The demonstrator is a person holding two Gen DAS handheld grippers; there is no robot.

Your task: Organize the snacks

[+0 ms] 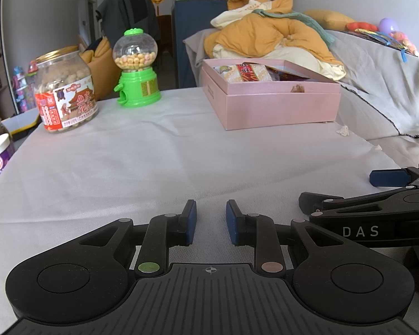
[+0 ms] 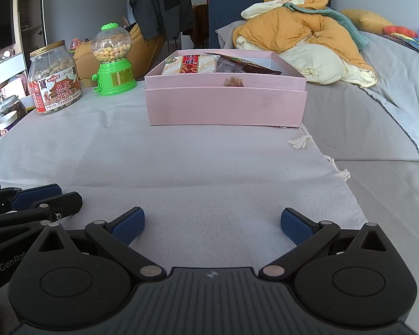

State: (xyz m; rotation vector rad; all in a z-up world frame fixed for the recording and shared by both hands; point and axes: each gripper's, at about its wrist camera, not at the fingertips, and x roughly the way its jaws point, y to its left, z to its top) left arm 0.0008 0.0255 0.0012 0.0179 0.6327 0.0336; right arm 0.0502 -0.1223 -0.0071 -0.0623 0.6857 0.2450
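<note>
Snack packets (image 2: 191,64) inside pink box (image 2: 226,103) at far side of cloth-covered counter (image 2: 209,162). Peanut jar (image 2: 56,79) and green candy dispenser (image 2: 113,61) standing left of box. Left gripper (image 1: 211,220) jaws narrowly parted, empty; right gripper (image 2: 212,223) jaws spread wide, empty, both low near front edge.
</note>
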